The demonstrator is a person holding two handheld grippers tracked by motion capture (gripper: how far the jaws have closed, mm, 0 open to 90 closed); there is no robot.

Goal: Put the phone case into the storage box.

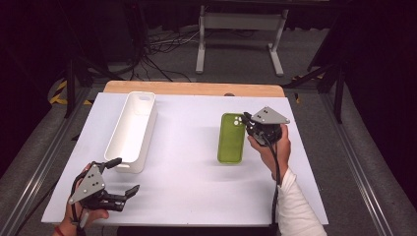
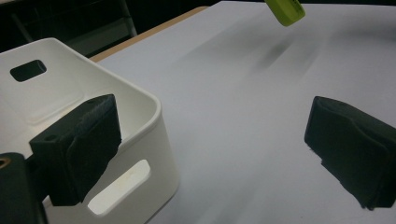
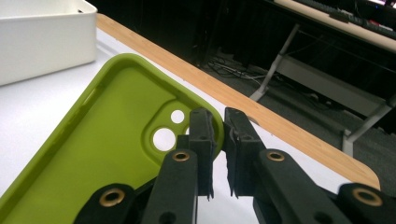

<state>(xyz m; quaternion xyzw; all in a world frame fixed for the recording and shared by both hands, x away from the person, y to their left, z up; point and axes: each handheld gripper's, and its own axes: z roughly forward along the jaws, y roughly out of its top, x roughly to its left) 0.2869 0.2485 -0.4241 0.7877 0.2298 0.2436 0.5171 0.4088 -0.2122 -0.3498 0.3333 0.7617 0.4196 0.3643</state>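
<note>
A lime-green phone case (image 1: pixel 231 140) hangs a little above the white table top, its shadow beneath it. My right gripper (image 1: pixel 246 122) is shut on the case's far right corner, beside the camera cut-outs. In the right gripper view the two jaws (image 3: pixel 218 121) pinch the rim of the case (image 3: pixel 93 154), hollow side up. My left gripper (image 1: pixel 127 175) stands open at the near left, nothing between its jaws (image 2: pixel 210 140), just in front of the near end of a long white bin (image 1: pixel 130 132). The case's near end (image 2: pixel 286 10) shows far off in the left gripper view.
The bin (image 2: pixel 159 121) has a handle slot in each end wall and looks empty inside. A wooden strip (image 1: pixel 194 88) borders the table's far edge (image 3: pixel 261 112). Beyond it are floor cables and a white stand (image 1: pixel 241 34).
</note>
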